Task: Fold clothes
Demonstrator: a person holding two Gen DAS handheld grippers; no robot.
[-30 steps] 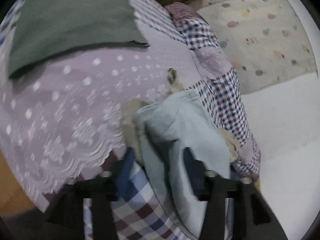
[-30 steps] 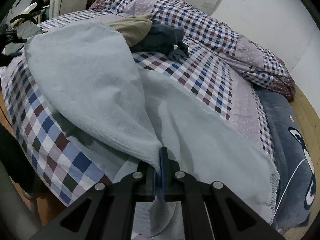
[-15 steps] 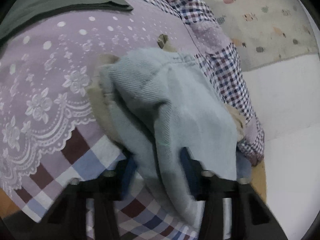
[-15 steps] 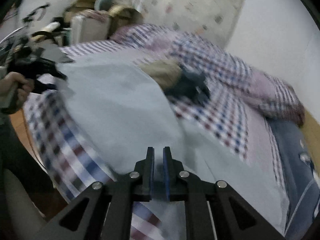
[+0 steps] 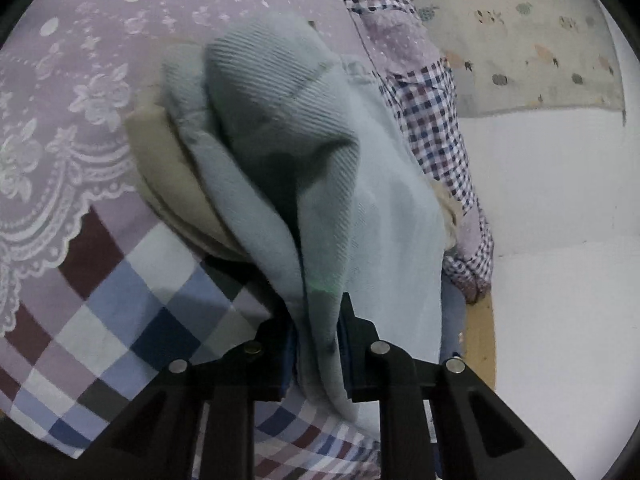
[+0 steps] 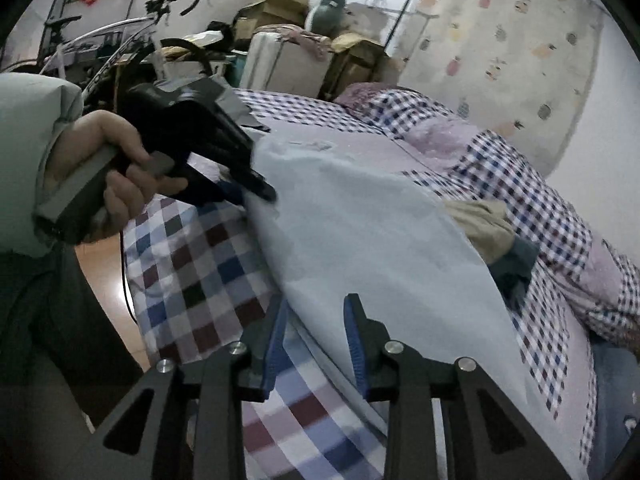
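The pale blue garment [image 5: 352,184] lies draped across the bed [image 6: 192,280], over the checked sheet near the bed's near edge, with one end gathered into a bunched, hanging fold. The left gripper [image 5: 318,344] has that fold pinched between its jaws, the ribbed cloth squeezed tight between the blue pads and trailing out below them. From the right wrist view the same tool [image 6: 244,184] shows at the garment's far corner, gripped by a hand [image 6: 116,168] coming out of a pale sleeve [image 6: 28,152], close to the bed's side edge.

The right gripper [image 6: 316,344] hovers just over the near hem of the garment [image 6: 360,232] with its jaws spread apart; cloth passes between the blue pads, but they do not press on it.

A tan garment [image 5: 176,184] sits tucked under the blue one, touching it, and shows again further up the bed beside a dark blue piece of clothing [image 6: 516,264]. A lilac lace-edged cover [image 5: 80,92] lies over the checked sheet. Behind the bed stand a bicycle [image 6: 120,52] and stacked boxes [image 6: 280,0].
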